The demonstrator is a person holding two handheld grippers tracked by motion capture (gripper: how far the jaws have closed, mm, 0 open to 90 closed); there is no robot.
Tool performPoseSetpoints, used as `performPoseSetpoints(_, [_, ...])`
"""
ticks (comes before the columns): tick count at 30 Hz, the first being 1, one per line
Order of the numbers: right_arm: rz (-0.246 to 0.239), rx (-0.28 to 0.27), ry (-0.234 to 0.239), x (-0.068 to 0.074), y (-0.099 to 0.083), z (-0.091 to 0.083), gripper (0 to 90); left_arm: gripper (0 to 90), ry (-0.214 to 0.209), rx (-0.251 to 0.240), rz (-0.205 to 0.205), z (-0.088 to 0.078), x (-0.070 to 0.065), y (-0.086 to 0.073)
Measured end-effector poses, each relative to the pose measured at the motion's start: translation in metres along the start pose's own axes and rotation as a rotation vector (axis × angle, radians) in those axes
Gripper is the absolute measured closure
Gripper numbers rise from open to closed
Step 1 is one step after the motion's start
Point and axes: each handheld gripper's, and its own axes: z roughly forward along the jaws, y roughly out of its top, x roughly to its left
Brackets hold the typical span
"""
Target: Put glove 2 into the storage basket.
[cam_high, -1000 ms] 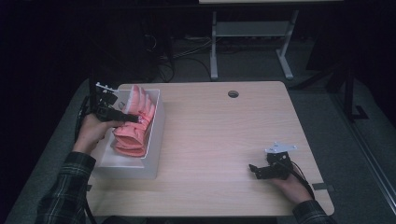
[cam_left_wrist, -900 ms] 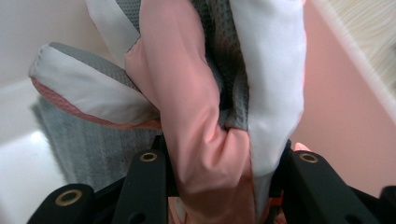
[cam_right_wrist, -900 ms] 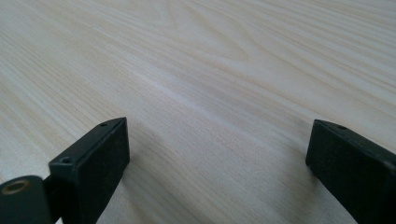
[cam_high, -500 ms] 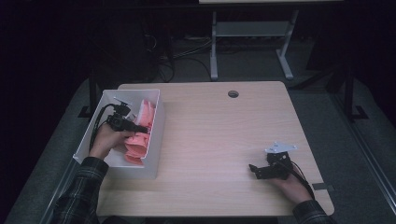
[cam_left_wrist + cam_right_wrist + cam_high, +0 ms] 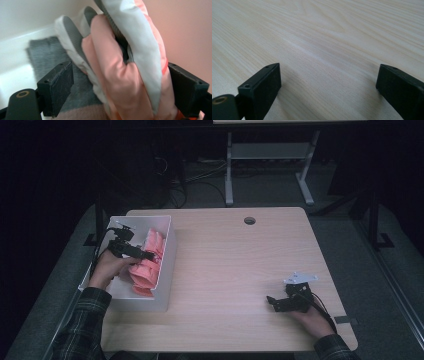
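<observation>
In the left gripper view the pink and white glove [image 5: 125,75] runs off the frame at top and bottom, so its full shape is hard to make out. It lies in the white bin [image 5: 167,265] at the worktop's [image 5: 240,270] left edge, over what looks like a grey cloth [image 5: 47,57]. The left gripper [image 5: 150,255] has just been opening; its jaws stand apart either side of the glove, seemingly not pressing it. The right gripper [image 5: 271,302] rests open on bare wood near the front right.
</observation>
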Motion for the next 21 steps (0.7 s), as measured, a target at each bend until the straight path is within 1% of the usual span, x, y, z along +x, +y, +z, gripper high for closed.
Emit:
performPoseSetpoints(3, [0.0, 0.0, 0.0, 0.0, 0.0, 0.0, 5.4, 13.3, 0.002, -0.007, -0.002, -0.004, 0.0, 0.0])
performPoseSetpoints(6, [0.0, 0.0, 0.0, 0.0, 0.0, 0.0, 5.4, 12.8, -0.029, -0.039, -0.017, -0.01, 0.0, -0.002])
performPoseSetpoints(7, [0.0, 0.0, 0.0, 0.0, 0.0, 0.0, 5.4, 12.8, -0.029, -0.052, -0.009, -0.013, 0.0, -0.002])
performPoseSetpoints(8, [0.0, 0.0, 0.0, 0.0, 0.0, 0.0, 5.4, 12.8, -0.029, -0.07, -0.012, -0.017, -0.001, -0.001])
performPoseSetpoints(13, [0.0, 0.0, 0.0, 0.0, 0.0, 0.0, 5.4, 12.9, -0.019, -0.113, 0.008, -0.033, -0.008, 0.005])
performPoseSetpoints(17, [0.0, 0.0, 0.0, 0.0, 0.0, 0.0, 5.4, 12.9, -0.021, -0.163, 0.05, -0.05, -0.02, 0.013])
performPoseSetpoints(21, [0.0, 0.0, 0.0, 0.0, 0.0, 0.0, 5.4, 12.9, -0.035, -0.218, 0.111, -0.063, -0.041, 0.023])
